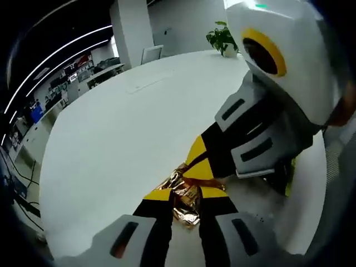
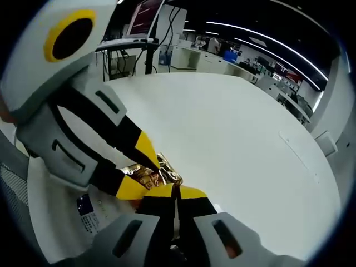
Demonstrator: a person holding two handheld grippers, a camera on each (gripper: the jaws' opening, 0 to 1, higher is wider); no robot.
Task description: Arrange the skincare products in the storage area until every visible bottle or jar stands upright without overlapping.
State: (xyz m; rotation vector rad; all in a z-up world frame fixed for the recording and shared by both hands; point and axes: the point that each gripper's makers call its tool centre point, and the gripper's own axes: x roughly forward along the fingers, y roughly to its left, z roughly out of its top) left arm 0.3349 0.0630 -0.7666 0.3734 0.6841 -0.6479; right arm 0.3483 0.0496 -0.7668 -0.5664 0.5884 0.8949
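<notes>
A crinkled gold foil-wrapped product lies on the white table, close to its near edge. My left gripper is shut on it, with the gold showing between its yellow-tipped fingers. My right gripper reaches in from the right and meets the same item. In the right gripper view the gold product sits just past my right gripper, whose jaws are pressed together on its edge. The left gripper comes in from the left, its fingers on either side of the gold.
A white pack with a blue label lies flat on the table under the left gripper. A potted plant and a white chair stand at the table's far side. Office desks and a monitor lie beyond.
</notes>
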